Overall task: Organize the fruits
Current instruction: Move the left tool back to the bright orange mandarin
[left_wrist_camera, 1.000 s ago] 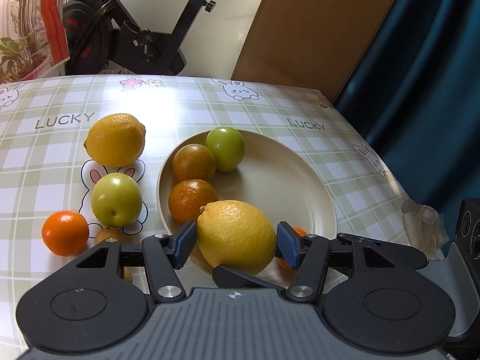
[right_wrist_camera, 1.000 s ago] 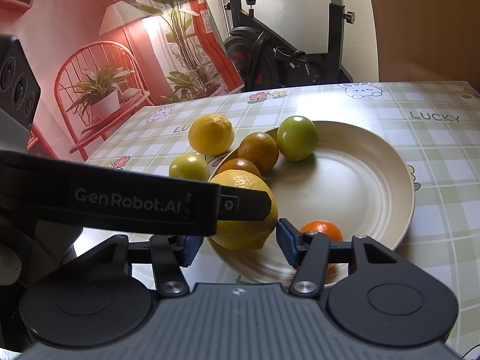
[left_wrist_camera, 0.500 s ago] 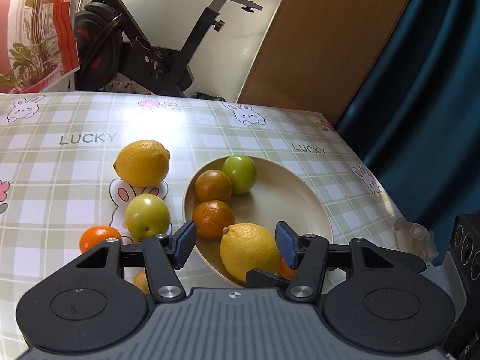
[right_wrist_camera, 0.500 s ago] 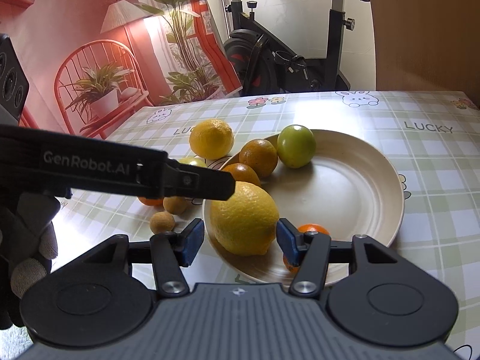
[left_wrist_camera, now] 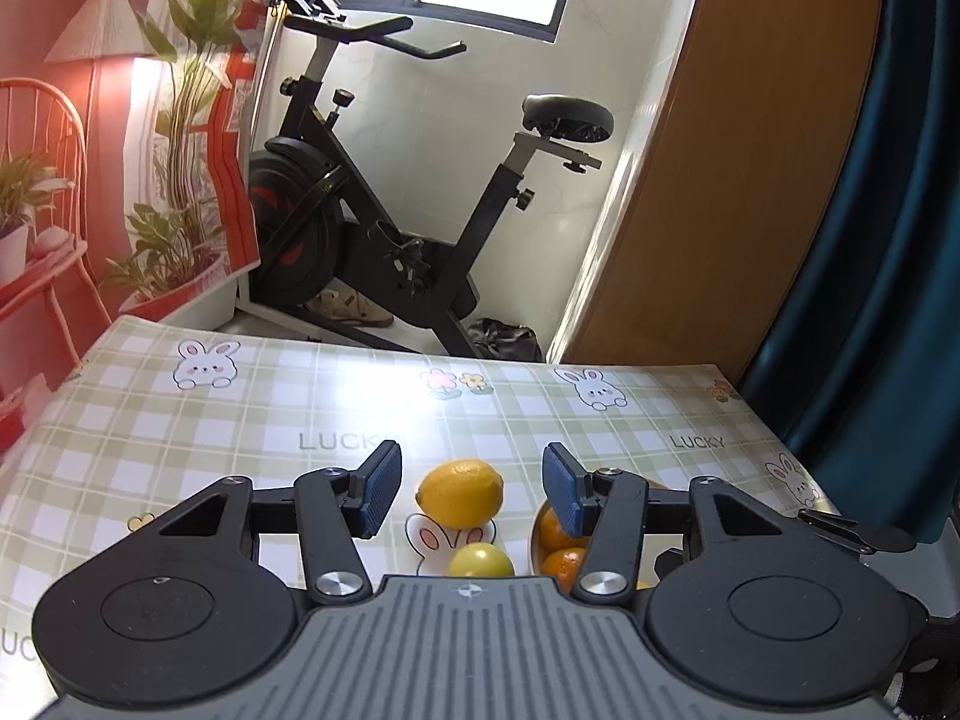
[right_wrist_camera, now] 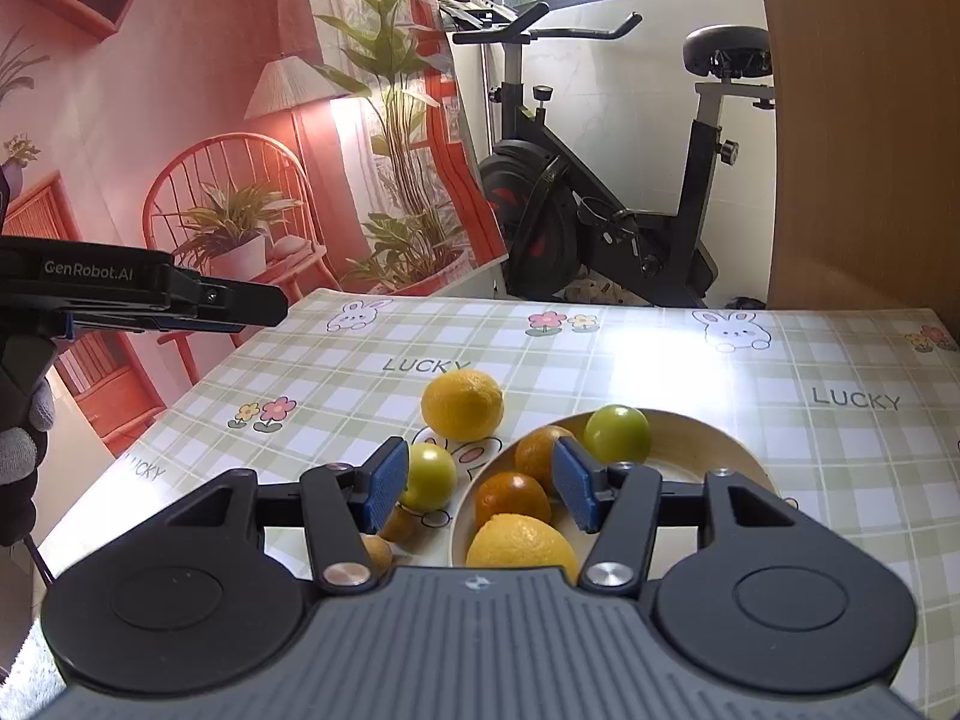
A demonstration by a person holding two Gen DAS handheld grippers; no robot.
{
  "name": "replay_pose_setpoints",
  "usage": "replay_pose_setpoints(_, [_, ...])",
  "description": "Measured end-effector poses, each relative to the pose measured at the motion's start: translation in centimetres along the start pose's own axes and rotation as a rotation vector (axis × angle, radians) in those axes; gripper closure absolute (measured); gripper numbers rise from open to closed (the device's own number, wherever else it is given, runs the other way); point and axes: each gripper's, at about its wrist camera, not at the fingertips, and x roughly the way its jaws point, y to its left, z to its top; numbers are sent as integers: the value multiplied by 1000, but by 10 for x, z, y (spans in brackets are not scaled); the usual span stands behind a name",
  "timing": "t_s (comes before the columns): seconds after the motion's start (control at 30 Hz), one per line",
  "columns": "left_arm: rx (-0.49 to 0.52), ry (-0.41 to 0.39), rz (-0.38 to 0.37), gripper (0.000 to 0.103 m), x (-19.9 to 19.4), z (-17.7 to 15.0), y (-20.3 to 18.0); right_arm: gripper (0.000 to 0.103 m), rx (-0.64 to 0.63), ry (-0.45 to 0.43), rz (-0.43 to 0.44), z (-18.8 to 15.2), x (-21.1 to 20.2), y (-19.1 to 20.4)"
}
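Observation:
A beige plate (right_wrist_camera: 708, 450) holds a lemon (right_wrist_camera: 521, 542), two oranges (right_wrist_camera: 513, 495) and a green fruit (right_wrist_camera: 618, 433). On the tablecloth left of it lie a second lemon (right_wrist_camera: 462, 403), a green fruit (right_wrist_camera: 429, 476) and two small brown fruits (right_wrist_camera: 377, 551). My right gripper (right_wrist_camera: 477, 492) is open and empty, raised above the plate's near edge. My left gripper (left_wrist_camera: 471, 495) is open and empty, raised high; below it show the lemon (left_wrist_camera: 460, 492), the green fruit (left_wrist_camera: 481, 561) and oranges (left_wrist_camera: 555, 531). The left gripper also shows in the right wrist view (right_wrist_camera: 240, 303).
The table (right_wrist_camera: 660, 354) has a green checked cloth with rabbits and "LUCKY" print. An exercise bike (right_wrist_camera: 600, 204) stands behind it. A red wall poster (right_wrist_camera: 180, 120) is at the left, a wooden door (left_wrist_camera: 750, 180) and a dark curtain (left_wrist_camera: 888, 240) at the right.
My left gripper let go of the lemon, which now lies in the plate, then rose and drew back. My right gripper also lifted and tilted up.

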Motion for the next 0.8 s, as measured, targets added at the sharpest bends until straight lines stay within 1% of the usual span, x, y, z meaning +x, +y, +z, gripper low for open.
replay_pose_setpoints(0.07, [18, -22, 21, 49, -3, 5, 3, 46, -4, -17, -7, 7, 2, 4])
replay_pose_setpoints(0.17, [34, -51, 48, 48, 0, 5, 8, 46, 2, -23, 8, 12, 9, 9])
replay_pose_setpoints(0.23, [38, -49, 73, 48, 6, 2, 13, 46, -6, -19, 18, 13, 17, 16])
replay_pose_setpoints(0.3, [39, -42, 81, 48, 10, -1, 21, 46, -14, -6, 30, 12, 26, 22])
replay_pose_setpoints(0.37, [31, -26, 85, 48, 12, -5, 28, 46, -25, 14, 48, 8, 38, 29])
replay_pose_setpoints(0.43, [33, 13, 90, 48, 19, -10, 37, 46, -40, 41, 59, 5, 51, 37])
replay_pose_setpoints(0.6, [42, 85, 100, 48, 37, -16, 56, 48, -42, 106, 124, -3, 87, 54])
replay_pose_setpoints(0.7, [14, 110, 77, 48, 43, -23, 68, 48, -80, 165, 158, -8, 109, 64])
replay_pose_setpoints(0.8, [-6, 128, 63, 49, 51, -29, 76, 49, -125, 208, 155, -15, 123, 70])
